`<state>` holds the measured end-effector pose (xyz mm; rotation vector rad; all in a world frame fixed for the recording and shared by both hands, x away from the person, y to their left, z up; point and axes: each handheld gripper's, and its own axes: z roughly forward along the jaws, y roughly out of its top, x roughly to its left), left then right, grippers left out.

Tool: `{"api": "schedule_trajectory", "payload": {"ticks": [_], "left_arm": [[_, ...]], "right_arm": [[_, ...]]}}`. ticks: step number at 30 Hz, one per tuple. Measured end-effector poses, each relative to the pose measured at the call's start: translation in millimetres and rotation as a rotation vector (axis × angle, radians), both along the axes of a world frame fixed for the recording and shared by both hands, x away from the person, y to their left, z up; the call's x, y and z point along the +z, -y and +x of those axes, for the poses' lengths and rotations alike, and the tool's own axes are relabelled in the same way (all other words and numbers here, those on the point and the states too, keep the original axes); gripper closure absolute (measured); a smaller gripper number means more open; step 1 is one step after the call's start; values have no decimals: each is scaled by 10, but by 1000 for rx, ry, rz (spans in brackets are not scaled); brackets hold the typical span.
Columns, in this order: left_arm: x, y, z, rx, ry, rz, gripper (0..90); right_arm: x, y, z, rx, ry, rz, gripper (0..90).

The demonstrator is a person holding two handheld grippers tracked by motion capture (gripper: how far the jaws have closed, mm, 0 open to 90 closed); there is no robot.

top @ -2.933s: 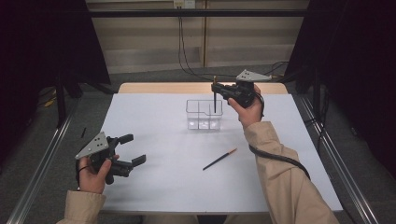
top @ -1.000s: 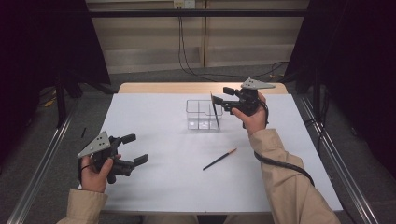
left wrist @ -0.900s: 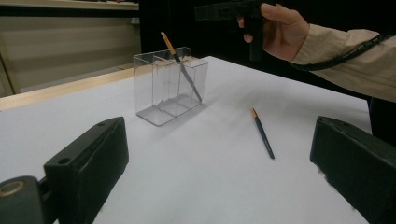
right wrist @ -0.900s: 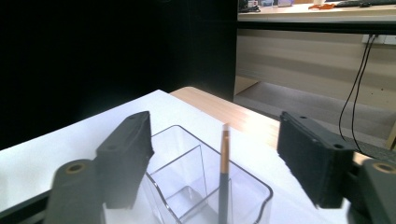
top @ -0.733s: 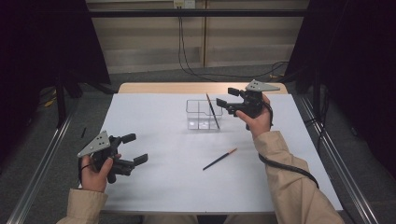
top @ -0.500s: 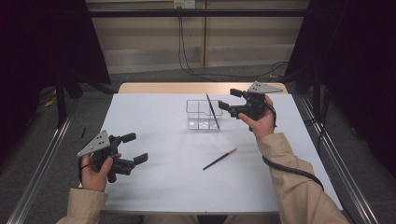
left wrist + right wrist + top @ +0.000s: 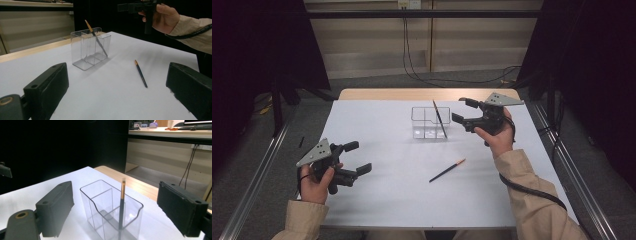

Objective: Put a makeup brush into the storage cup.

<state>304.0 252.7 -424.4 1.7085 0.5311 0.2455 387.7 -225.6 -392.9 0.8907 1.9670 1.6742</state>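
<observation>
Clearance: leaving broad open room across the white bench point(image 7: 387, 200) in front of and to both sides of the clear holder point(image 7: 424, 131). Placing that holder toward the far edge of the bench, short of the bare wooden strip there. Hanging the right hand-held gripper point(image 7: 462, 110) above the bench just to the right of the holder, apart from it and well inside the right edge. Showing its jaws spread wide, having just been opening, with nothing between them. Resting the left hand-held gripper point(image 7: 358, 157) near the front left corner, well apart from everything else, jaws likewise spread wide and gripping nothing.

Materials: presenting the holder as a rectangular box of smooth transparent plastic, open at the top, split by clear partitions into compartments. Keeping the leaning brush point(image 7: 439, 117), a thin dark stick with an orange-brown upper end, in the end compartment nearest the right hand-held gripper, tilted, foot on the floor of the box and upper end rising past the rim. Covering the bench with a flat, matt white sheet.

Surroundings: leaving the loose brush point(image 7: 447, 170), of the same slim dark shape, lying flat on the bench between the holder and the front edge, touching nothing. Blocking no path between either hand-held gripper and the holder.
</observation>
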Motion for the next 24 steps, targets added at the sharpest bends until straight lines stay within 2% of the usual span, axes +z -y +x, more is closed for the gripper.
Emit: {"api": "schedule_trajectory", "payload": {"ticks": [11, 24], "left_arm": [[-3, -2, -4, 4, -2, 4, 43], [-4, -12, -6, 3, 0, 4, 42]], "right_arm": [[16, 120, -167, -2, -2, -21, 112], [-83, 243, -366, -12, -9, 1, 109]]}}
